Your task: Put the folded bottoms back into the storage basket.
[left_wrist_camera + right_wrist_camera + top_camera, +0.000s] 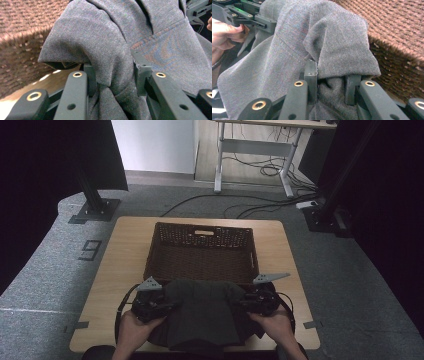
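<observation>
Number "9" (91, 249), seemingly, on grey floor (45, 270)

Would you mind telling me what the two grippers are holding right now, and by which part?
Both hold the grey garment: the left gripper pinches a bunched fold at its left side, the right gripper a bunched fold at its right side, just before the basket.

The brown wicker basket's (202, 251) near wall stands just beyond the gray garment (204, 312).
</observation>
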`<state>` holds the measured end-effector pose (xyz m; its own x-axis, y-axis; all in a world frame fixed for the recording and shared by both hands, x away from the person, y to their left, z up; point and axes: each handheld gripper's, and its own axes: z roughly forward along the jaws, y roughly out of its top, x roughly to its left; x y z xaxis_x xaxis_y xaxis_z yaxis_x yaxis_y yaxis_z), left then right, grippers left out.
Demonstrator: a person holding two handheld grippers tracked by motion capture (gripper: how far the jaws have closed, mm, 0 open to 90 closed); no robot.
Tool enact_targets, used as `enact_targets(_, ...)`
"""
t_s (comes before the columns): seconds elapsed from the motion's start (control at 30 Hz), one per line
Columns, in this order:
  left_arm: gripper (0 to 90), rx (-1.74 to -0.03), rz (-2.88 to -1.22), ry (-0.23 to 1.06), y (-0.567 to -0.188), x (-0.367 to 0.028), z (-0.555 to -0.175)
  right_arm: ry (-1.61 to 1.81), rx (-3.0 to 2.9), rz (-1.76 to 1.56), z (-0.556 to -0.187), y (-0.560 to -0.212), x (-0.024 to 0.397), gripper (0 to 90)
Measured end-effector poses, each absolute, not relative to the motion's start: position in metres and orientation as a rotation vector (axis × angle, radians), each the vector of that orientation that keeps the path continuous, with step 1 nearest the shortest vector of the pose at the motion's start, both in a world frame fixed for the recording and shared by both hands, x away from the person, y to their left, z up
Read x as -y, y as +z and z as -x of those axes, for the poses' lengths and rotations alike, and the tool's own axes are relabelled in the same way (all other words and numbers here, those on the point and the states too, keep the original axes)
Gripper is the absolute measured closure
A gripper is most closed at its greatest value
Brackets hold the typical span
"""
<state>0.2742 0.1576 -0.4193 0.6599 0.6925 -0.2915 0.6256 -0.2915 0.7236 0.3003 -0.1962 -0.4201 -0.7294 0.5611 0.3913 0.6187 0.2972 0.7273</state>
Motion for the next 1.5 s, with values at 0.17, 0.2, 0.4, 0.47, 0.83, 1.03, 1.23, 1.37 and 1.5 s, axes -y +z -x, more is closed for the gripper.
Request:
enact_targets(0.17,64.1,-1.007,-1.998,0.101,-0.408,-0.158,-0.278,-1.453,2.469,1.121,-0.303,-0.409,0.198,70.5)
enact_targets(0.2,64.1,-1.003,-1.995,0.097,-0.406,-0.158,-0.279,-1.458,2.467,1.12,-0.304,-0.408,0.198,70.5)
enact_targets(0.4,64.1,-0.987,-1.982,0.086,-0.393,-0.16,-0.286,-1.485,2.455,1.114,-0.308,-0.397,0.2,70.5)
enact_targets(0.47,64.1,-0.985,-1.979,0.081,-0.39,-0.161,-0.288,-1.49,2.453,1.114,-0.31,-0.393,0.201,70.5)
enact_targets(0.83,64.1,-0.962,-1.95,0.072,-0.365,-0.162,-0.304,-1.54,2.436,1.11,-0.322,-0.371,0.204,70.5)
enact_targets(1.03,64.1,-0.957,-1.946,0.076,-0.352,-0.162,-0.316,-1.561,2.428,1.119,-0.332,-0.359,0.205,70.4)
enact_targets(1.23,64.1,-0.953,-1.94,0.071,-0.341,-0.164,-0.33,-1.578,2.425,1.128,-0.342,-0.349,0.204,70.4)
enact_targets(1.37,64.1,-0.956,-1.937,0.069,-0.335,-0.164,-0.34,-1.579,2.431,1.148,-0.35,-0.343,0.203,70.5)
enact_targets(1.5,64.1,-0.961,-1.937,0.07,-0.33,-0.165,-0.349,-1.575,2.453,1.162,-0.359,-0.337,0.199,70.5)
